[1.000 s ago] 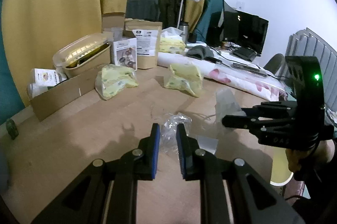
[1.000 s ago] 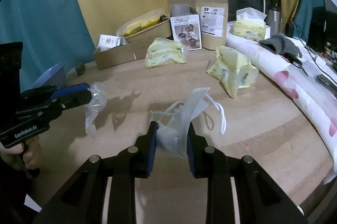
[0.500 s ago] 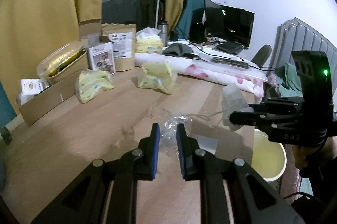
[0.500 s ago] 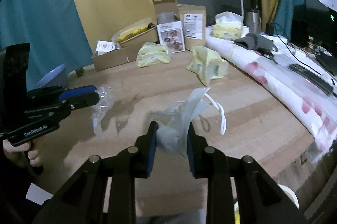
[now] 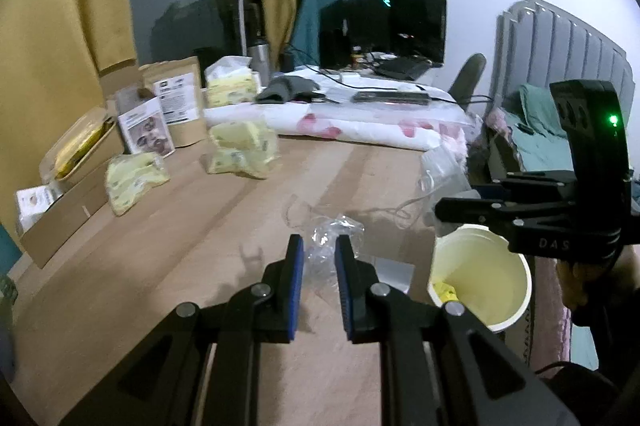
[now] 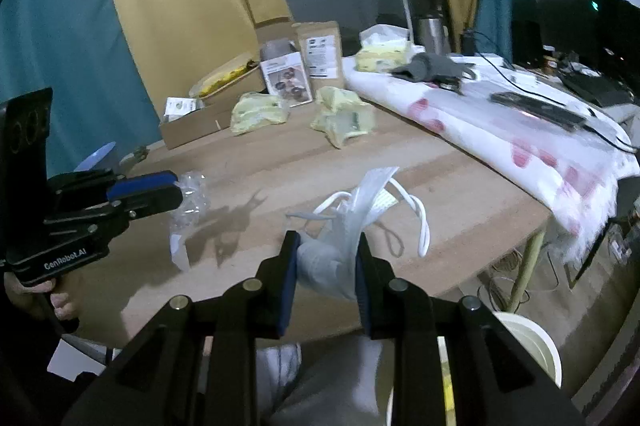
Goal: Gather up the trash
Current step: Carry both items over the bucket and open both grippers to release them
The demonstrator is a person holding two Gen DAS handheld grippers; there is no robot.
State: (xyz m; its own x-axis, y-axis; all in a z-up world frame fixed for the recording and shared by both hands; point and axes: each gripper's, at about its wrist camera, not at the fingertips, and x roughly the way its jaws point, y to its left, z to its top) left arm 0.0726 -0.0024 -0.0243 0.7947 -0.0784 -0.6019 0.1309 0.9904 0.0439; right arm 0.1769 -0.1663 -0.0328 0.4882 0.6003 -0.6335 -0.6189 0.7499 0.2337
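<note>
The left gripper (image 5: 319, 258) is pinching a crumpled clear plastic wrapper (image 5: 328, 246) between its blue pads, holding it above the wooden table (image 5: 160, 266) near the right edge, likely so it can go on to the bin. Just past that edge the right gripper (image 6: 326, 258) is clamping a white face mask (image 6: 340, 246), its ear loops dangling, over the pale yellow bin (image 5: 480, 278) on the floor, apparently ready to drop it in.
</note>
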